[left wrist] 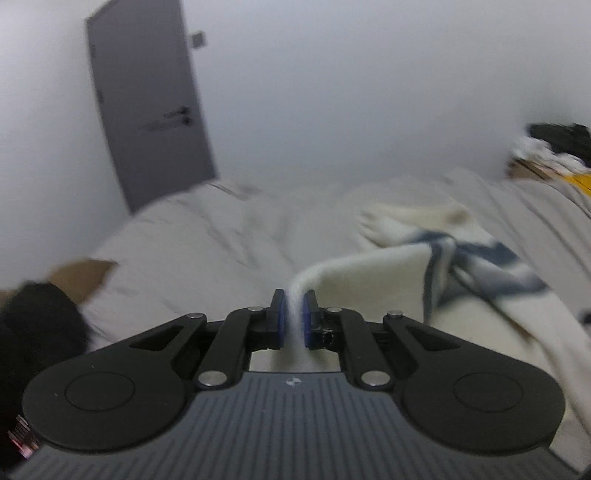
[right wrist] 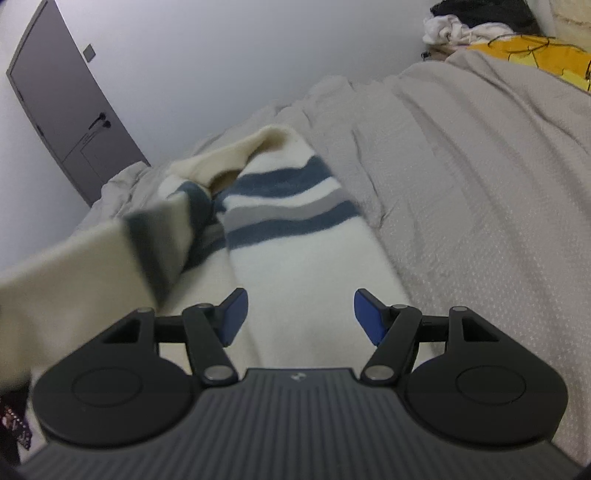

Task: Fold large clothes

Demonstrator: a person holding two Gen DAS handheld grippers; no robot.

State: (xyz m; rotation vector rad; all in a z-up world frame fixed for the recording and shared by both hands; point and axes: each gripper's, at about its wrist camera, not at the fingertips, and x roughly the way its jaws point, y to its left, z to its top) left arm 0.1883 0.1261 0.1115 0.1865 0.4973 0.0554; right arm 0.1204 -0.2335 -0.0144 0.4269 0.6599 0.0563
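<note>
Left wrist view, item list.

1. Left tongs [left wrist: 293, 319]: bottom centre of frame, jaws nearly together, blue pads pinching a thin fold of cream fabric that runs up between them.
2. Sweater [left wrist: 388, 273]: cream knit with dark blue and grey stripes, right of centre. From the pinched edge it rises and runs away toward the upper right, where it lies bunched on the bed. Picture is blurred; finer folds cannot be told.
3. Bed [left wrist: 192, 243]: pale grey cover, rumpled, filling the middle band of the frame.
4. Door [left wrist: 147, 107]: grey, upper left, handle on its right side.
5. Clothes pile [left wrist: 554, 151]: dark, white and yellow items at the right edge, well apart from the sweater.
6. Dark object [left wrist: 37, 317] at the left edge beside something brown; too blurred to name.

Right wrist view, item list.

1. Right tongs [right wrist: 299, 317]: bottom centre, jaws standing well apart, nothing between the pads; they hover above the sweater's plain cream part.
2. Sweater [right wrist: 291, 221]: long axis runs from bottom centre up toward the upper left of centre, stripes crossing it. A cream portion at the left is lifted off the bed and reaches to the left edge of the frame.
3. Bed [right wrist: 461, 184]: grey dotted cover, right half of frame.
4. Door [right wrist: 70, 107]: upper left.
5. Clothes pile [right wrist: 480, 29]: upper right corner, with yellow fabric just beside it.
</note>
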